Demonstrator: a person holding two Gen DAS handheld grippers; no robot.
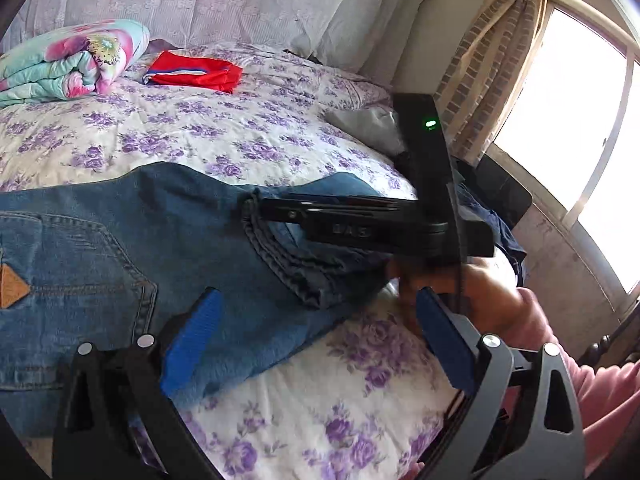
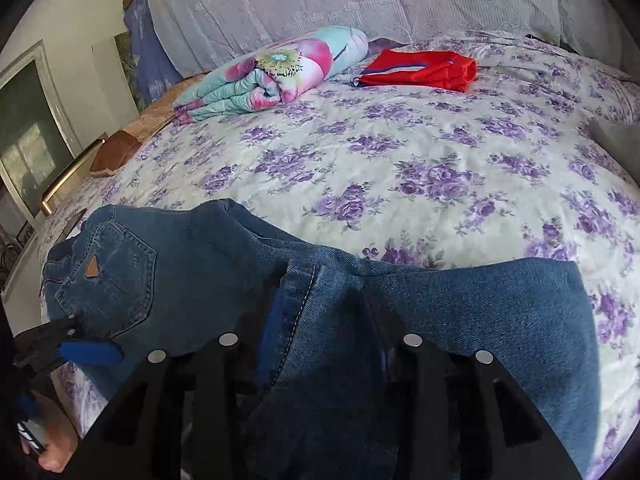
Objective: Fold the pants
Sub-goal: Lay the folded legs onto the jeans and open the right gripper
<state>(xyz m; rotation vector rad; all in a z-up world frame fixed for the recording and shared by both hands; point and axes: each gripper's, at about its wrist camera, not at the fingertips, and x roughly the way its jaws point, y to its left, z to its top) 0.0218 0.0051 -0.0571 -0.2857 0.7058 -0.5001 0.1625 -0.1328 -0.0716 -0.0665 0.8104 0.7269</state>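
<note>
Blue jeans (image 1: 120, 240) lie across the near part of a bed with purple flowers (image 1: 240, 128), back pocket and tan patch (image 1: 14, 286) facing up. Their legs are doubled over, hems (image 1: 288, 256) on top. My left gripper (image 1: 318, 294) is wide open over the jeans' near edge, and its blue pads (image 1: 192, 340) hold nothing. My right gripper (image 1: 256, 208), held by a hand in a pink sleeve, reaches in from the right with its tips at the hem. In the right wrist view the right gripper (image 2: 326, 304) stands open with a fold of jeans (image 2: 480, 312) lying loosely between its fingers.
A folded red garment (image 2: 420, 66) and a rolled floral quilt (image 2: 272, 76) sit at the far side of the bed below lace-covered pillows. A grey cloth (image 1: 368, 124) lies at the right edge, with a curtain and a bright window (image 1: 568, 120) beyond. The bed's left edge (image 2: 60, 200) borders a wall.
</note>
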